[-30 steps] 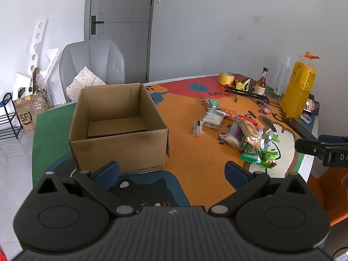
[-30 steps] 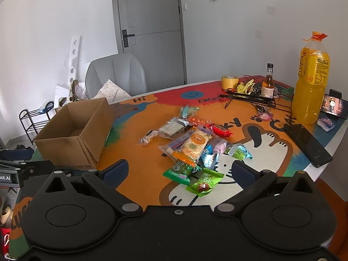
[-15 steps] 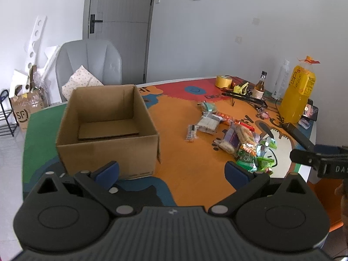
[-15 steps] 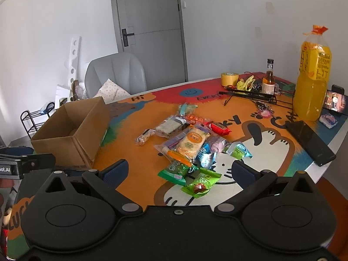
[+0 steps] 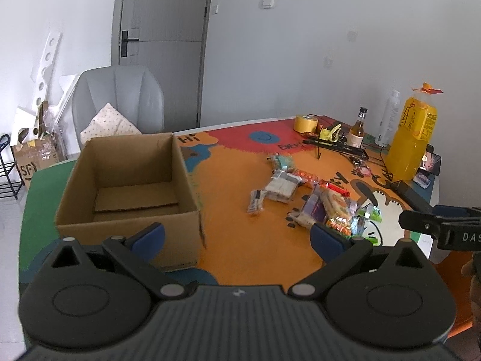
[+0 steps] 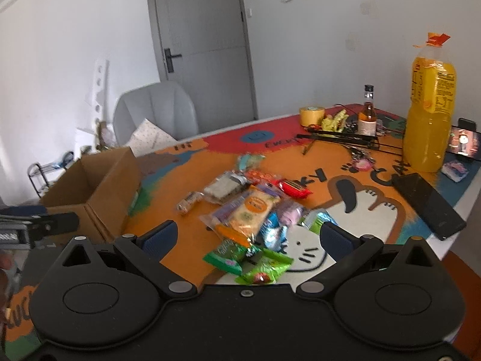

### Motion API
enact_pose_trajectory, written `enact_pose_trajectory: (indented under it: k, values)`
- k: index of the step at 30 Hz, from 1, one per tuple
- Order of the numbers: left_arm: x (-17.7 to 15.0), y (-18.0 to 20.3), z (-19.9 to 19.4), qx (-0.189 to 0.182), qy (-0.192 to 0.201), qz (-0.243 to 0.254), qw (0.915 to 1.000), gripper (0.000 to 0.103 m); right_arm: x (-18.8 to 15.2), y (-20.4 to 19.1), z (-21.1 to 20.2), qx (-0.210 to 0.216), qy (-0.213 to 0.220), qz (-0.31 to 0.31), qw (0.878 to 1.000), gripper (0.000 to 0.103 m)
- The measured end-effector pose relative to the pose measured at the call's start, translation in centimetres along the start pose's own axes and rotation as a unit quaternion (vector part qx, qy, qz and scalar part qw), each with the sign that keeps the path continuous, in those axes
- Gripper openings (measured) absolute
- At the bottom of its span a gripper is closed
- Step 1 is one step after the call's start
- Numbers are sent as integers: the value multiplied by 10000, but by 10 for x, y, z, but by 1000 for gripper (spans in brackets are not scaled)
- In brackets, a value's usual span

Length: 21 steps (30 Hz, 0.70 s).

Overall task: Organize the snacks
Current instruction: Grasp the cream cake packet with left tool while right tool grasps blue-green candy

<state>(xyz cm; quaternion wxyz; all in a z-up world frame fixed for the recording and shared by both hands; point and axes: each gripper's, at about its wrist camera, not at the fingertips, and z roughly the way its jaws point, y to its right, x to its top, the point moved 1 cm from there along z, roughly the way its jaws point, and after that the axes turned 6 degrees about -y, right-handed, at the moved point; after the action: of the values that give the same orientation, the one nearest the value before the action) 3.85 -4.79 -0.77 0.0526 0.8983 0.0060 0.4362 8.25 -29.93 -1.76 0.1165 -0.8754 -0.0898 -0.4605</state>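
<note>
1. snacks (image 6: 252,210) lie in a loose pile on the table (image 6: 192,228), mid-table, well apart from the cardboard box (image 5: 129,186); no wrapper is in the box, only a loose cardboard sheet on its floor, so sorting looks not yet begun.
2. box sits open-topped at the table's left end, mouth up. probably the drop target; pile is spread flat so single packs can be pinched off the edge.
3. green packets (image 6: 249,263) are the nearest of the pile to the right gripper (image 6: 246,237), likely first pick.
4. right gripper: jaws spread wide, nothing between them, held above the near edge of the pile, tilted down toward it.
5. left gripper (image 5: 237,236): jaws also wide apart and holding nothing, raised just in front of the box's near wall, pointing across the table.
6. orange juice bottle (image 6: 430,111), phone (image 6: 427,204), tape roll (image 6: 312,115) sit at the far side, off the reach path.
</note>
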Motion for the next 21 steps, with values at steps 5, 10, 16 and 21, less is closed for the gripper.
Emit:
enact_pose_trajectory:
  k: [5,10,16,21]
  values:
    - [5,10,11,-125,-37,24,9999,102,2,7,7,97,-51,4,9999,103]
    - [8,20,24,-238,-105,-79,9996,102,3,16,14,294,-164,112,9994,103]
    - [10,36,40,-261,-146,-198,9994,102,1,32,22,293,-235,270,9989,103]
    - [13,47,57,-246,-192,-328,9990,102,-3,51,32,231,-205,337,9990,103]
